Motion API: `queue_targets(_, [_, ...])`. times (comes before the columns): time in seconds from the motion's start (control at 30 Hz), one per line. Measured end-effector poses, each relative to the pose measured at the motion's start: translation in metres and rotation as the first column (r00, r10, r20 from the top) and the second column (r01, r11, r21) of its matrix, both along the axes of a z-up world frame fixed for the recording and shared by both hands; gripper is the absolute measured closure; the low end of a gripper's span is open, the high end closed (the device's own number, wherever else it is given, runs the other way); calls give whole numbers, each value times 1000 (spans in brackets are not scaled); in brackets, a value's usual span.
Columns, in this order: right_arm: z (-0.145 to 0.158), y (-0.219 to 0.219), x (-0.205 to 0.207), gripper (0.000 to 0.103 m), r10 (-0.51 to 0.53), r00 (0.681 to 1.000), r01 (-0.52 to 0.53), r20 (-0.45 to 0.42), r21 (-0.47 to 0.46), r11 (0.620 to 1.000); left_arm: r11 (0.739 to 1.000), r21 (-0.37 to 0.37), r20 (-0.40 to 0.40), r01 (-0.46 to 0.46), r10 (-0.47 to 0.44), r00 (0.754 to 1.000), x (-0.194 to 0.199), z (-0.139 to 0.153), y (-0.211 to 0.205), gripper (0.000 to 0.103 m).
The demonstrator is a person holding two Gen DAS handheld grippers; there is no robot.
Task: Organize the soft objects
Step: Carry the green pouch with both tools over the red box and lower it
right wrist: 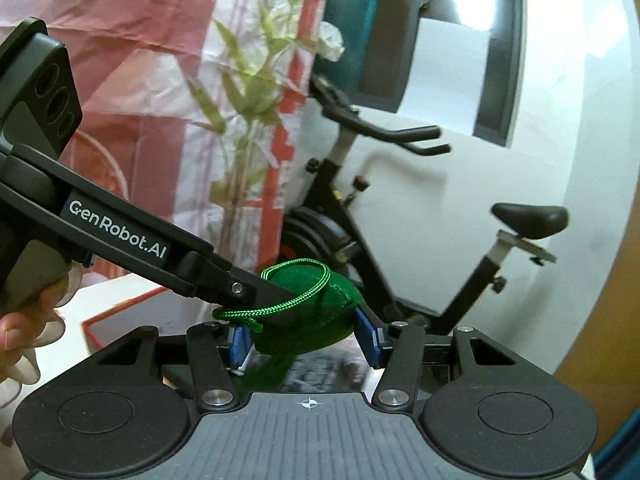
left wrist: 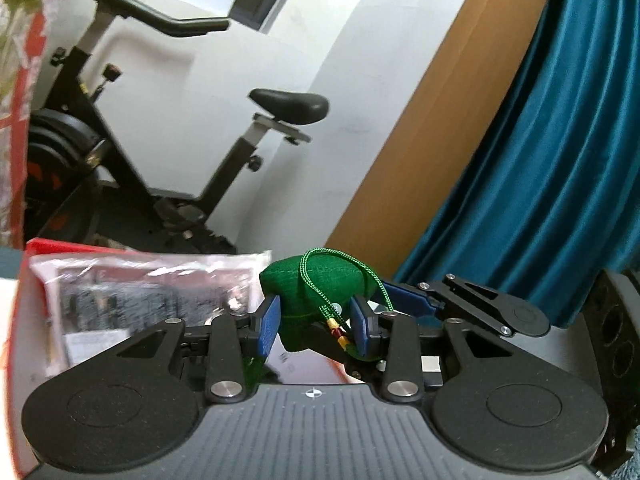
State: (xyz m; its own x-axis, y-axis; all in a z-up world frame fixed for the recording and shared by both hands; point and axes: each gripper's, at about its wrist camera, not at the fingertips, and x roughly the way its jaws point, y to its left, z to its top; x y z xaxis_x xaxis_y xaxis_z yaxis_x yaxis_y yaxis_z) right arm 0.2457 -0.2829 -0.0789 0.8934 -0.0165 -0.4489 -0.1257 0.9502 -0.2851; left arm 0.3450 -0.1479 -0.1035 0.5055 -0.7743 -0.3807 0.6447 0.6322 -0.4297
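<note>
Both tools grip 1 thing: a small green stuffed fabric pouch with a braided green cord loop (left wrist: 316, 300). The left gripper (left wrist: 316, 330) has its blue ribbed pads (left wrist: 267, 330) pinched narrow on the pouch's lower part. The right gripper (right wrist: 306, 340) clamps the plump body from the other side, its jaws wider apart. This looks like a mid-air handover. Next, 1 claw should let go without snagging the cord. The cloth is coarse-woven and squashy.

Below sits a red box (left wrist: 40, 250) of crinkly clear plastic packets (left wrist: 160, 288). Beyond stands a black exercise bike (right wrist: 400, 240).
</note>
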Motion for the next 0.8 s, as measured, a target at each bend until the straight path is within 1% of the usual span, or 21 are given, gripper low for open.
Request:
queue_targets(0.1, [8, -11, -3, 54, -12, 1000, 12, 21, 4, 1000, 1000, -19, 19, 18, -18, 1000, 2, 3, -7, 63])
queue_targets(0.17, [10, -17, -4, 54, -18, 1000, 18, 11, 24, 1000, 1000, -12, 19, 25, -25, 1000, 1, 2, -10, 62])
queue_targets(0.23, [6, -21, -5, 54, -20, 1000, 20, -8, 22, 1000, 999, 5, 7, 34, -34, 999, -2, -4, -11, 62])
queue_targets(0.3, [0, -23, -7, 54, -24, 999, 24, -25, 14, 1000, 999, 23, -10, 44, -44, 999, -4, -10, -12, 62])
queue_targets(0.4, [-9, -24, -11, 54, -34, 998, 35, -56, 25, 999, 997, 46, -40, 61, -60, 997, -6, -20, -12, 62])
queue_targets(0.53, [-23, -28, -13, 54, -52, 993, 57, -108, 39, 998, 996, 62, -94, 71, -65, 993, 1, -35, -18, 62])
queue_targets(0.7, [-41, -35, -12, 54, -110, 978, 126, -180, 76, 989, 995, 77, -158, 60, -47, 986, 6, -54, -25, 63])
queue_targets(0.8, [-50, -40, -11, 53, -145, 965, 170, -218, 99, 981, 992, 104, -171, 66, -48, 984, 7, -61, -32, 63])
